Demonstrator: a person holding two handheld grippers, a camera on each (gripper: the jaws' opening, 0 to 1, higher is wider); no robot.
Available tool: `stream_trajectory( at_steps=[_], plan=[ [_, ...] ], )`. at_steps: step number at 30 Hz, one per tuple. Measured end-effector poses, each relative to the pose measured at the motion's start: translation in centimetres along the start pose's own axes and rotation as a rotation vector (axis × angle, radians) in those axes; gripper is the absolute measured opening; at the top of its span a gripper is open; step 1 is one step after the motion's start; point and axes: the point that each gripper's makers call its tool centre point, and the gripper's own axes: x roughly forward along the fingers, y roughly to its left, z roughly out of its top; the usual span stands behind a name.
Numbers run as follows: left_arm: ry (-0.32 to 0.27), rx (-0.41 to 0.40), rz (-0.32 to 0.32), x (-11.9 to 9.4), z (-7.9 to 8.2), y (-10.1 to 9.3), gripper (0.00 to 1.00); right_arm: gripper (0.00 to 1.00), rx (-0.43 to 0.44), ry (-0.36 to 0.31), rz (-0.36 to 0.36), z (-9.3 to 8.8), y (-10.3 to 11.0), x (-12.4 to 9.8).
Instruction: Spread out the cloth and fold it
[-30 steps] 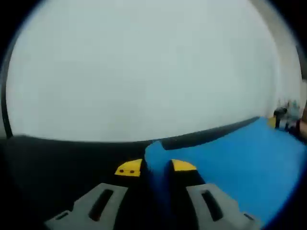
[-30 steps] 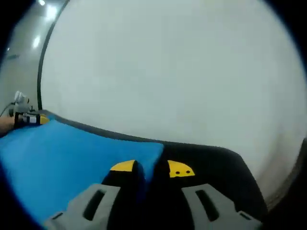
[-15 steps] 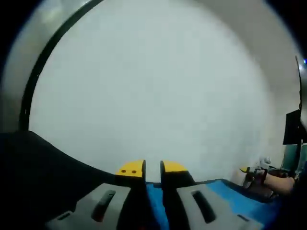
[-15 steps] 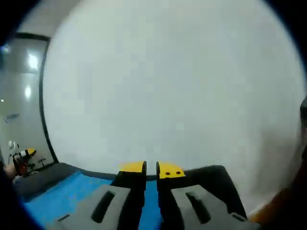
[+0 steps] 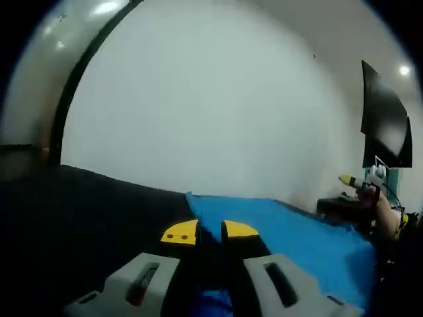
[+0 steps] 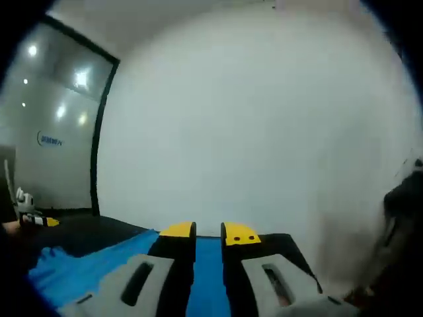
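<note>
The left gripper (image 5: 210, 232) pinches the blue cloth (image 5: 297, 231) near its corner, above the black counter (image 5: 86, 211). The right gripper (image 6: 208, 231), jaws nearly together, clamps the cloth's opposite edge over the counter.

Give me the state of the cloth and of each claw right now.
Blue cloth: held at two points, stretched between the claws over the dark table, partly rumpled.
Left claw: shut on the cloth, blue showing between its jaws.
Right claw: shut on the cloth, its jaws close together.
</note>
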Motion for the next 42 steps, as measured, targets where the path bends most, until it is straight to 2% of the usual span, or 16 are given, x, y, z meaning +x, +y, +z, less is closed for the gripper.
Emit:
stream_trajectory(
  at_steps=[4, 6, 8, 11, 12, 13, 14, 18, 22, 26, 28, 31, 34, 37, 40, 42],
  plan=[
    [0.15, 0.118, -0.017, -3.3, -3.2, 1.1, 0.18, 0.18, -0.12, 0.05, -0.062, -1.1, -1.5, -6.1],
    [0.198, 0.0, -0.046, -4.2, -4.5, 1.5, 0.22, 0.19, -0.092, 0.082, -0.123, -1.8, -3.1, -7.9],
    [0.134, -0.082, -0.042, -4.6, -4.3, 2.1, 0.23, 0.19, -0.078, 0.131, -0.214, -3.1, -5.2, -10.0],
    [0.131, -0.165, -0.078, -5.3, -5.1, 1.3, 0.28, 0.19, -0.075, 0.197, -0.288, -5.6, -6.3, -12.2],
    [0.134, -0.171, -0.091, -5.4, -5.3, 0.8, 0.3, 0.18, -0.066, 0.259, -0.306, -7.5, -6.1, -13.1],
    [0.142, -0.176, -0.106, -5.5, -5.6, 0.3, 0.32, 0.17, -0.182, 0.263, -0.25, -7.6, -5.1, -12.8],
    [0.156, -0.172, -0.106, -5.6, -5.9, -0.1, 0.35, 0.18, -0.265, 0.299, -0.273, -7.6, -4.7, -13.2],
    [0.191, -0.163, -0.125, -5.4, -6.3, -2.0, 0.37, 0.17, -0.279, 0.368, -0.305, -9.2, -3.5, -13.4],
    [0.186, -0.213, -0.07, -4.2, -6.7, -2.4, 0.37, 0.16, -0.391, 0.42, -0.284, -11.6, -3.4, -13.6],
    [0.23, -0.193, -0.013, -2.4, -8.1, -2.5, 0.36, 0.16, -0.363, 0.365, -0.239, -11.7, -1.8, -12.4],
    [0.244, -0.105, 0.033, -2.1, -8.2, -2.0, 0.35, 0.17, -0.368, 0.373, -0.21, -12.1, -1.2, -11.8],
    [0.283, 0.114, 0.109, -2.8, -8.5, -0.5, 0.1, 0.17, -0.386, 0.359, -0.171, -12.4, -0.3, -11.0],
    [0.251, 0.046, 0.089, -4.1, -7.0, -0.7, 0.03, 0.17, -0.385, 0.341, -0.159, -12.3, -0.3, -10.6],
    [0.227, -0.014, 0.127, -5.8, -5.5, 0.5, 0.03, 0.17, -0.383, 0.327, -0.156, -12.1, -0.7, -10.4],
    [0.275, 0.028, 0.2, -6.9, -6.6, 2.1, 0.0, 0.17, -0.396, 0.328, -0.162, -12.3, -0.9, -10.2],
    [0.374, 0.121, 0.245, -7.3, -8.9, 3.2, 0.0, 0.17, -0.428, 0.35, -0.157, -12.9, -0.9, -10.3]
  ],
)
